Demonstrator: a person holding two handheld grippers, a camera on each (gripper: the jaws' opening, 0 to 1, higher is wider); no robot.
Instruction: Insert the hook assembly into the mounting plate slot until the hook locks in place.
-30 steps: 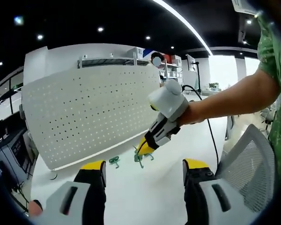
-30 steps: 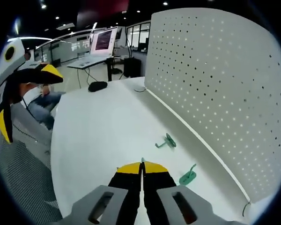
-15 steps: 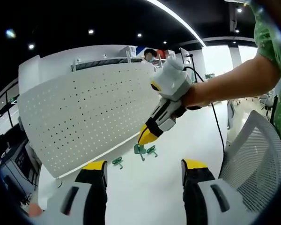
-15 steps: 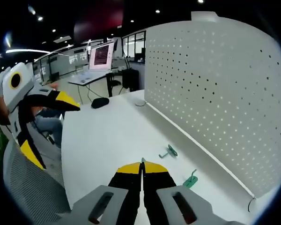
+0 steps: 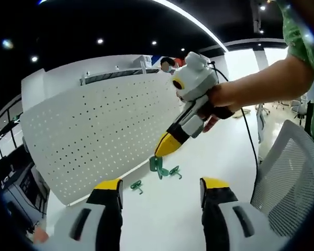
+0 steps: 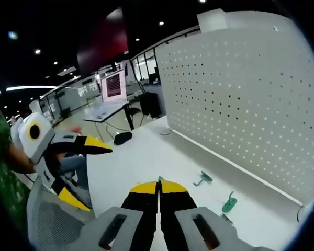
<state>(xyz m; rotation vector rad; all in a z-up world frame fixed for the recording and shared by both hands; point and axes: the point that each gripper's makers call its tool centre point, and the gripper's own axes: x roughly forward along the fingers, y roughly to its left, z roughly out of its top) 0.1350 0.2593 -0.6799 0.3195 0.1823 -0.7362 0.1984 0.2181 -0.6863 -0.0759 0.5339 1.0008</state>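
Observation:
The white perforated mounting plate [image 5: 94, 136] stands upright on the white table [image 5: 162, 209]. Three green hooks lie at its foot: two close together [image 5: 157, 166] [image 5: 174, 171], one further left [image 5: 136, 185]. My left gripper [image 5: 161, 185] is open and holds nothing. My right gripper [image 5: 165, 148], held in a hand, hovers shut above the pair of hooks. In the right gripper view the right gripper [image 6: 158, 183] is shut with nothing between its jaws. Two hooks [image 6: 204, 179] [image 6: 229, 202] lie by the plate [image 6: 240, 104], and the open left gripper [image 6: 91, 178] is at the left.
A mesh chair back [image 5: 285, 172] is at the right of the left gripper view. Beyond the table's far end stand a desk with a monitor [image 6: 113, 86] and a dark mouse [image 6: 123, 137]. Bare tabletop [image 6: 146, 157] stretches in front of the plate.
The right gripper has risen and tilted its tip down over the hooks. Both cameras have shifted. The hooks lie where they were; neither gripper's state has changed.

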